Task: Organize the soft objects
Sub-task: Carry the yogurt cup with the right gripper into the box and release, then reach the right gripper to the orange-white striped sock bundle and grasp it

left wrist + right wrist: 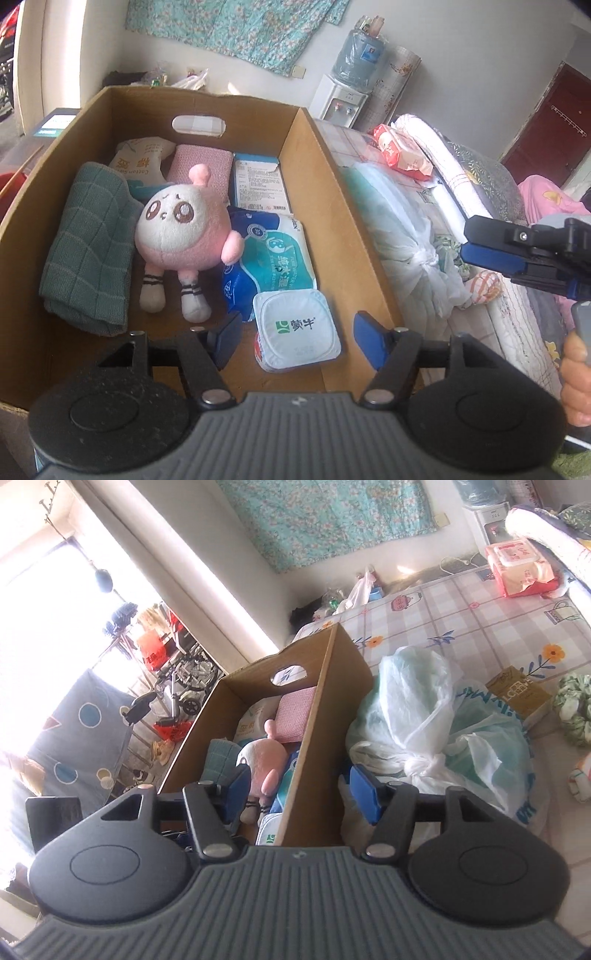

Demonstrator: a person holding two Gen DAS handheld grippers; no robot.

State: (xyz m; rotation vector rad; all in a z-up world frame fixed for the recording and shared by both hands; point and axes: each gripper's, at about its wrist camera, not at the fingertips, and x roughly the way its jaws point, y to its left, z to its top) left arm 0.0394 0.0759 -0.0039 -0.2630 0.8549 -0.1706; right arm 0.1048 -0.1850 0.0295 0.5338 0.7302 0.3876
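An open cardboard box on the bed holds a pink-and-white plush toy, a folded green towel, a pink cloth, a blue wet-wipes pack, a white cotton bag and a white yogurt cup. My left gripper hangs open over the box's near end, the cup lying below between its fingers, untouched. My right gripper is open and empty, its fingers either side of the box's right wall. In the left wrist view the right gripper sits to the right of the box.
A knotted white plastic bag lies against the box's right side. Farther on the checked bed sheet are a red wipes pack, a yellow carton and a green floral fabric piece. A water dispenser stands behind.
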